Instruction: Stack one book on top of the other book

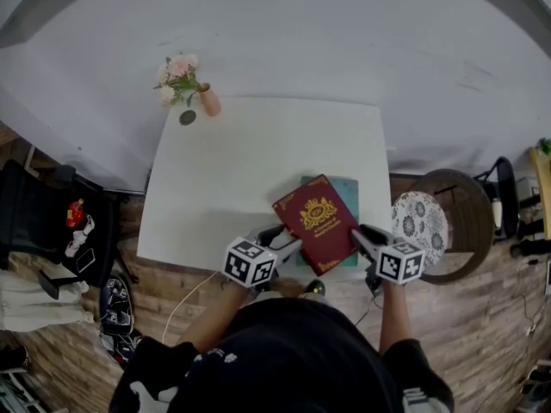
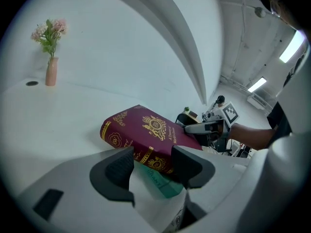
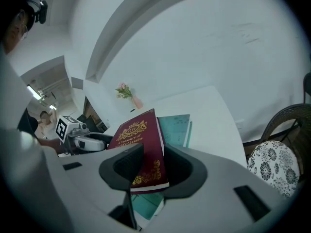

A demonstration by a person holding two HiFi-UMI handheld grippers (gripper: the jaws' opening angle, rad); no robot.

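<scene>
The dark red hard book with gold print (image 1: 317, 222) already lies on top of the thin teal book (image 1: 345, 188), near the front right side of the white square table (image 1: 241, 162). But it sits crooked, so some teal shows at the back. The left tongs (image 2: 151, 164) are open, with the red book's corner just between the jaws and nothing squeezed. The right tongs (image 3: 153, 166) look closed on the red book's near edge. I think the red book could slide off if the right tongs pull back before letting go. The open left tongs could bump the corner and spin it more. Both books are close to the table's edge, so a hard push might drop them.
</scene>
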